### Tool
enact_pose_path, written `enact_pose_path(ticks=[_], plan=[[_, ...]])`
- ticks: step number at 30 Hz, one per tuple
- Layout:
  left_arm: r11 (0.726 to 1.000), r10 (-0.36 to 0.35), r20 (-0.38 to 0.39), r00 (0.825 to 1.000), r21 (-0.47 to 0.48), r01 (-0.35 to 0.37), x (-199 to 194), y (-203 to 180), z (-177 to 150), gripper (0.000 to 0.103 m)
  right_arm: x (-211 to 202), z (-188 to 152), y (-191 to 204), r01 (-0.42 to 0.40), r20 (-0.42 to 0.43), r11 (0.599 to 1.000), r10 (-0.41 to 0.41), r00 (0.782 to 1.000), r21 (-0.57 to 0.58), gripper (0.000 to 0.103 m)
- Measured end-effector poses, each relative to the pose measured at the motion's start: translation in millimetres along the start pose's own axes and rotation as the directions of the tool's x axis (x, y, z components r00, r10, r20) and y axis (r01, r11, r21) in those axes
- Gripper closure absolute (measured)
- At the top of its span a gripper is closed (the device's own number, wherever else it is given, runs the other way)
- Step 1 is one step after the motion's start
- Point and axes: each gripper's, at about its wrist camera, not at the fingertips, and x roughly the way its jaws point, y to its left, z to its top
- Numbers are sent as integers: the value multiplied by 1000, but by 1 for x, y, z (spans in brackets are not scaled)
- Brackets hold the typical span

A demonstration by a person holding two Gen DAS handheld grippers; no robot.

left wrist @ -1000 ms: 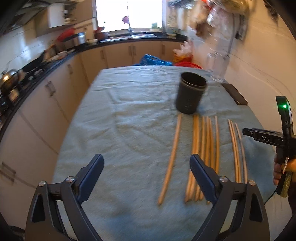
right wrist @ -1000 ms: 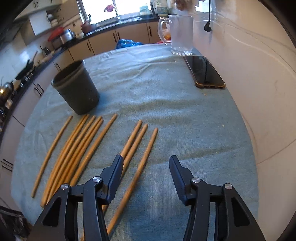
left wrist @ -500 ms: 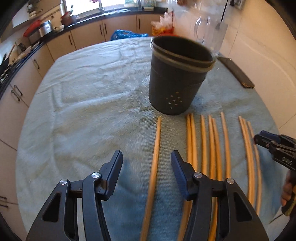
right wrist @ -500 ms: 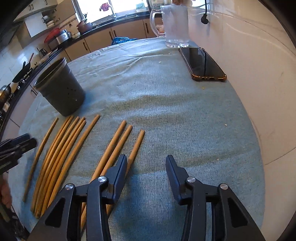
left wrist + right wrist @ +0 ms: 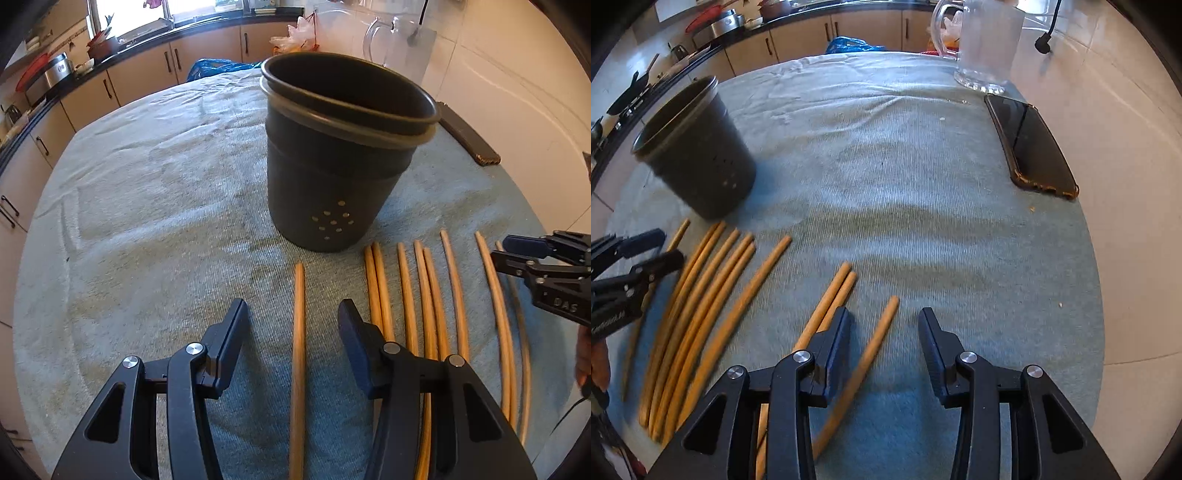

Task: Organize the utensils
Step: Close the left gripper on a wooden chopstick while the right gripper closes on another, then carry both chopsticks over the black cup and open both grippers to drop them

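A dark grey round plastic utensil holder (image 5: 343, 162) with small drain holes near its base stands upright on a pale blue-green towel (image 5: 155, 206) that covers the table; everything else is placed from it. Just in front of the holder's base, long thin tan wooden chopsticks (image 5: 428, 295) lie flat on the towel in a rough row, their far tips pointing toward the holder and stopping a little short of it.

The left gripper (image 5: 291, 325) hangs over the near side of the holder, angled down at the towel. Its jaws have just been closing and stand about half apart, and one single chopstick (image 5: 298, 332), the one lying apart at the left end of the row, runs lengthwise through the gap between them. The pads do not press on it.

The right gripper (image 5: 882, 332) is further to the right of the holder, over the right end of the row. Its jaws have also just been closing and are a little under half apart. The outermost chopstick (image 5: 871, 347) lies in the gap, nearer the left finger (image 5: 834, 343), with no pad pressing on it. Two more chopsticks (image 5: 831, 295) lie just beside that finger.

Well to the right of the holder, a black phone in a brown case (image 5: 1030, 144) lies flat on the towel, and a clear glass jug (image 5: 982, 40) stands beyond it.
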Motion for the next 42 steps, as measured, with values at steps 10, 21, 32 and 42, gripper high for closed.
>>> enact_pose_path(ticks=[10,21,32,42], plan=[[997,22,1,1000,79,-22,3,-3,2,97,0,-2,7,26,31,1000,-27,999,12,62],[999,18,169,985,-46,-10,-89,15,-33,97,-16,-13,17,-76,58,997,75,995,6,97],[998,35,404,914,-65,-10,-194,-13,-77,97,-103,-63,7,-150,290,988,135,947,30,97],[994,49,484,874,-110,5,-229,-22,-99,97,-167,-86,11,-180,438,983,168,883,-13,97]])
